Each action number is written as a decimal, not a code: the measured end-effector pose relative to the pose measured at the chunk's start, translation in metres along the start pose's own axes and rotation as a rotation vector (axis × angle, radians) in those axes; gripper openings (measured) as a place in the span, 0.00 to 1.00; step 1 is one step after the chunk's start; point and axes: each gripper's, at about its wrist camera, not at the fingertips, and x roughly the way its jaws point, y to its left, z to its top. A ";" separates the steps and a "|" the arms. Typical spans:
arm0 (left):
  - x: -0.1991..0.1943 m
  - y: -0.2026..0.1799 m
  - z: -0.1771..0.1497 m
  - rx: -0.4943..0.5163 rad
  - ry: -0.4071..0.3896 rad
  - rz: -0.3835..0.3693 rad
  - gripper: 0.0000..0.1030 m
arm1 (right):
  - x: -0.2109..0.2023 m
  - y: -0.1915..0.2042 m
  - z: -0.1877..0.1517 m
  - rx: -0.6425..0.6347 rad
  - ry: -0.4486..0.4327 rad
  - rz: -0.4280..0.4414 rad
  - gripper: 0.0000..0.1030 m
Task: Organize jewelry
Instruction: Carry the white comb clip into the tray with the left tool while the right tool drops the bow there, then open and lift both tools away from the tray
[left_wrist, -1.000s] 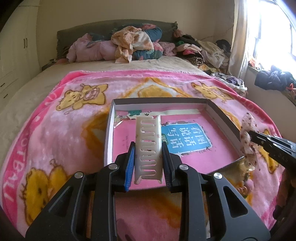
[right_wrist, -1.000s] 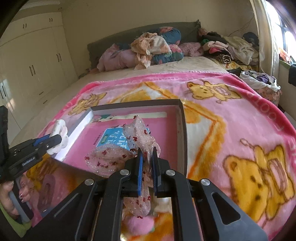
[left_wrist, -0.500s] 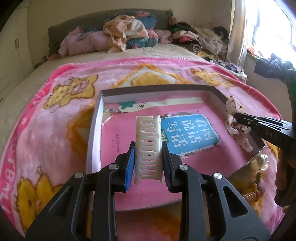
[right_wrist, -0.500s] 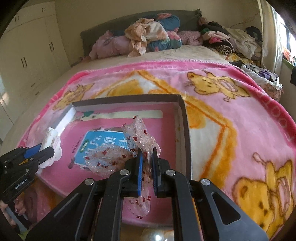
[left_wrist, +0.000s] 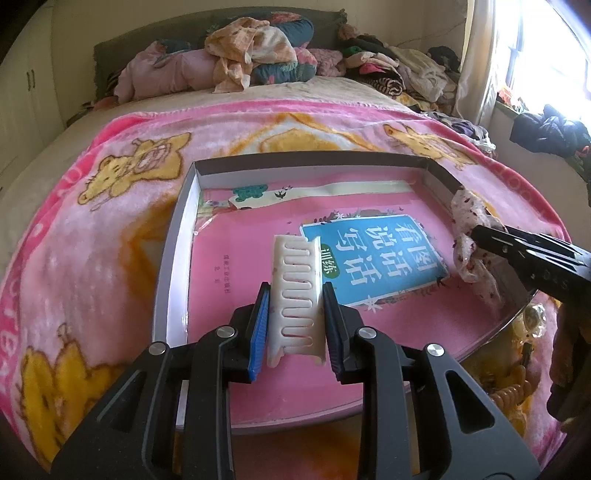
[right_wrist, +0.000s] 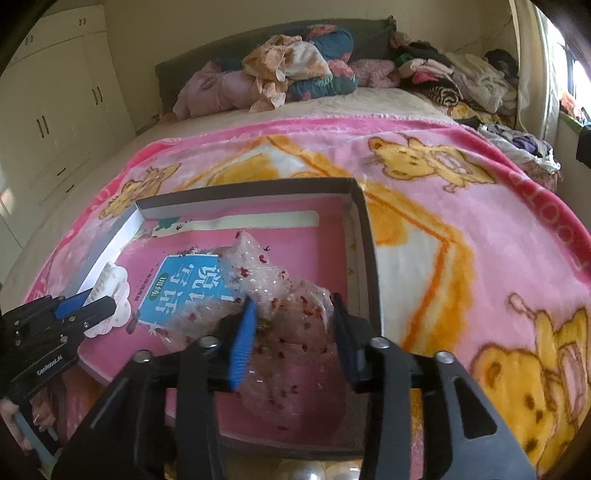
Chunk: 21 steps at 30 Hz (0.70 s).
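Right hand-held gripper (right_wrist: 291, 332) jaws opening, was clamped on sheer hair bow (right_wrist: 280, 295); bow now drops loose at box (right_wrist: 364, 229) right edge. Left hand-held gripper (left_wrist: 295, 328) still grips white hair claw (left_wrist: 295, 295).

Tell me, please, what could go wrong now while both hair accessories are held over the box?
1. The right gripper is opening; the sheer bow between its jaws may snag on a pad rather than drop into the box.
2. The white hair comb, shut in the left gripper, could slip.
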 end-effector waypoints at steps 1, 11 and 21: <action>0.000 0.000 0.000 0.000 -0.003 0.001 0.19 | -0.003 0.000 -0.001 0.003 -0.011 -0.001 0.48; -0.014 -0.002 -0.001 -0.007 -0.046 0.006 0.32 | -0.047 -0.004 -0.008 0.008 -0.117 -0.015 0.65; -0.050 -0.004 -0.001 -0.027 -0.124 0.017 0.59 | -0.084 -0.005 -0.024 -0.009 -0.187 -0.044 0.81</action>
